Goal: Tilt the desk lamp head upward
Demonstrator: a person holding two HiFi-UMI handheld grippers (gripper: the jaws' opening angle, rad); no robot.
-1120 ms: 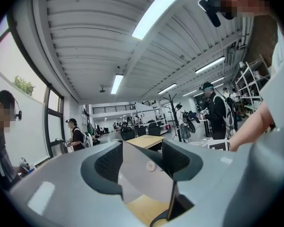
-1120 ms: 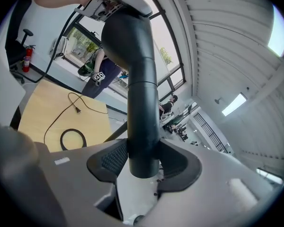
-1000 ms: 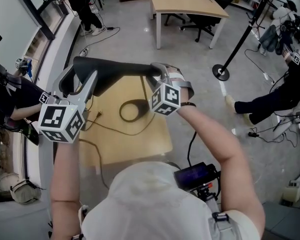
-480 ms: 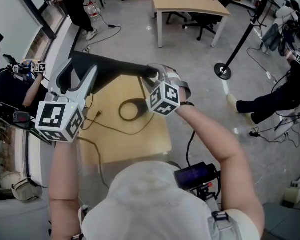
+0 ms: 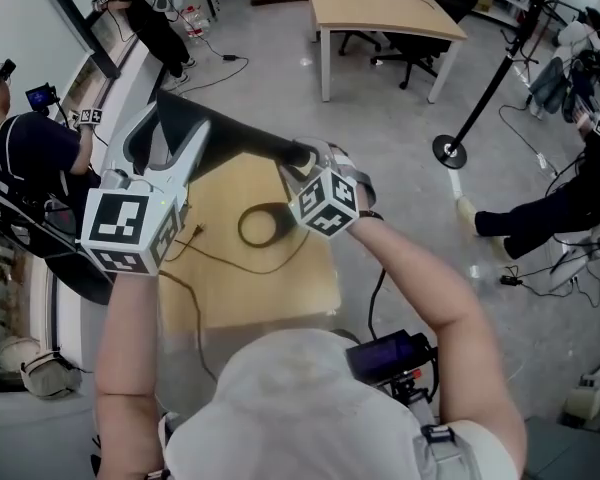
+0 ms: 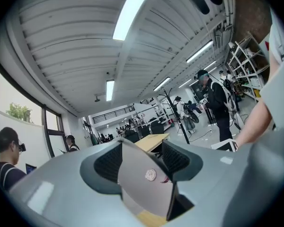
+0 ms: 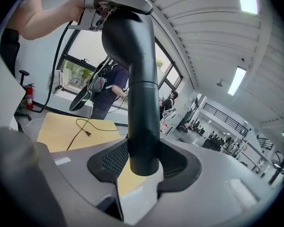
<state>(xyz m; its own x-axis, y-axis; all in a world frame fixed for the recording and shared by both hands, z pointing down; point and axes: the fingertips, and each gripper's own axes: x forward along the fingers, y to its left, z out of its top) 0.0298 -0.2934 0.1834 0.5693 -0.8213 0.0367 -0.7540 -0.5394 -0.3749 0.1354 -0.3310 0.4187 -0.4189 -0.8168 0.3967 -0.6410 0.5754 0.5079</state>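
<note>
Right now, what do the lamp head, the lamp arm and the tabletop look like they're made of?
The lamp head: matt black, probably moulded plastic; no glare. The lamp arm: smooth dark tube with a soft sheen and a joint seam, plastic or painted metal. The tabletop: pale wood-look, even tone, likely laminate.

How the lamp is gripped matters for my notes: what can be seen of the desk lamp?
The desk lamp is black, matte and plastic-looking, with a wide flat head at the left joined to a round tubular arm. The left gripper is shut on the head's flat panel, which looks grey in its own view and bears a small round mark. The right gripper clamps the arm. The lamp is above a wooden table, where a cord lies.
</note>
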